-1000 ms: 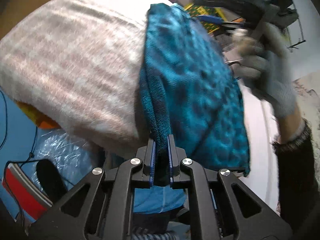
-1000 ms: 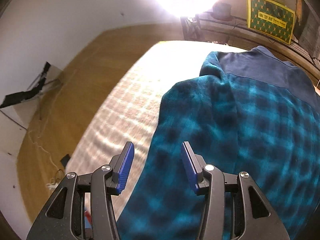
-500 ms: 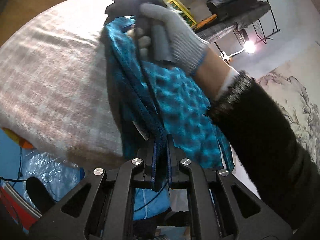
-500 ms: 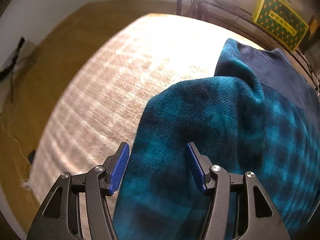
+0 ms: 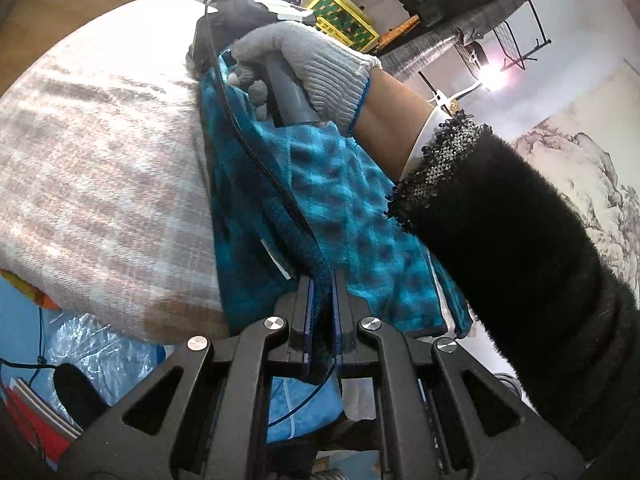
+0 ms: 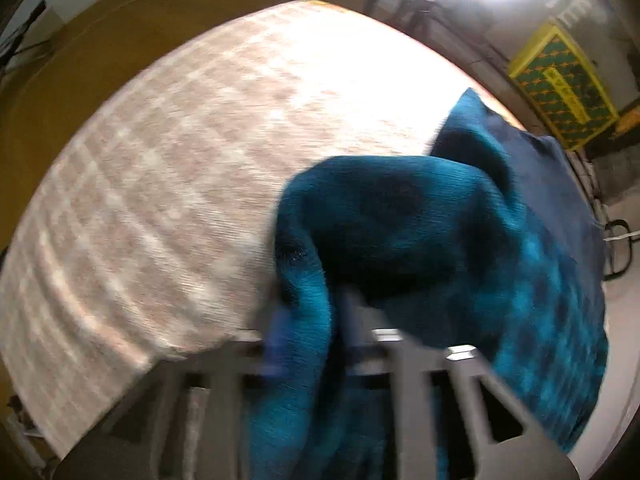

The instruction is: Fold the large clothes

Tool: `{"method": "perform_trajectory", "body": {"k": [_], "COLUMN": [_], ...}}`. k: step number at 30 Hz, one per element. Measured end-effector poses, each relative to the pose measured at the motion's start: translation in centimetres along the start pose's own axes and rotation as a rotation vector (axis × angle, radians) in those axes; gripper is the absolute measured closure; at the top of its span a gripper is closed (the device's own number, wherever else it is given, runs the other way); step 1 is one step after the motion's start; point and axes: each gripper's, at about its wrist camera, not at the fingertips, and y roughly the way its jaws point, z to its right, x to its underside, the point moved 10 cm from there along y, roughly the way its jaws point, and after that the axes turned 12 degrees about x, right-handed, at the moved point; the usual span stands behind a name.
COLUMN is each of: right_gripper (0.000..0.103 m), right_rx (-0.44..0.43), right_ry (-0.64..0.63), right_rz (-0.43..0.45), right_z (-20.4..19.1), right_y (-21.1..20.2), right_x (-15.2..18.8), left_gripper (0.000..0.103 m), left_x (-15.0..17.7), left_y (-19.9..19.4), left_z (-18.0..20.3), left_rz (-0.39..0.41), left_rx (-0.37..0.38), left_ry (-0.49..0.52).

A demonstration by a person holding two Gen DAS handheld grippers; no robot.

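One beige-and-white plaid woven blanket [image 5: 100, 184] covers the bed-like surface and fills the left wrist view from about 9 to 11 o'clock. On it lies one teal-and-black checked fleece garment [image 6: 460, 248], with a navy panel toward 1 o'clock in the right wrist view. It is bunched, not flat, so I judge the fold barely begun: the edges are gathered, while the laying over and smoothing are left.

Two grippers are in use. The left gripper [image 5: 321, 312] is clamped on a garment edge at 6 o'clock. The right gripper [image 6: 308, 320], blurred, has just been closing its jaws, a ridge of fleece between them. One grey knit-gloved hand [image 5: 304, 68] grips its handle at 12 o'clock in the left view.
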Motion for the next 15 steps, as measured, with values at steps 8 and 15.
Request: {"method": "perform_trajectory", "body": {"k": [8, 15], "right_gripper": [0.096, 0.096], "right_rx": [-0.263, -0.437], "right_ry": [0.276, 0.473], "right_rz": [0.100, 0.219], "right_z": [5.9, 11.7], "right_y": [-2.2, -4.1], "right_x": [0.6, 1.7], "left_gripper": [0.098, 0.098], "left_x": [0.6, 1.4], "left_y": [2.5, 4.5], "left_z": [2.9, 4.8], "left_rz": [-0.051, -0.097], "left_rx": [-0.017, -0.036], "left_ry": [0.106, 0.190]}}
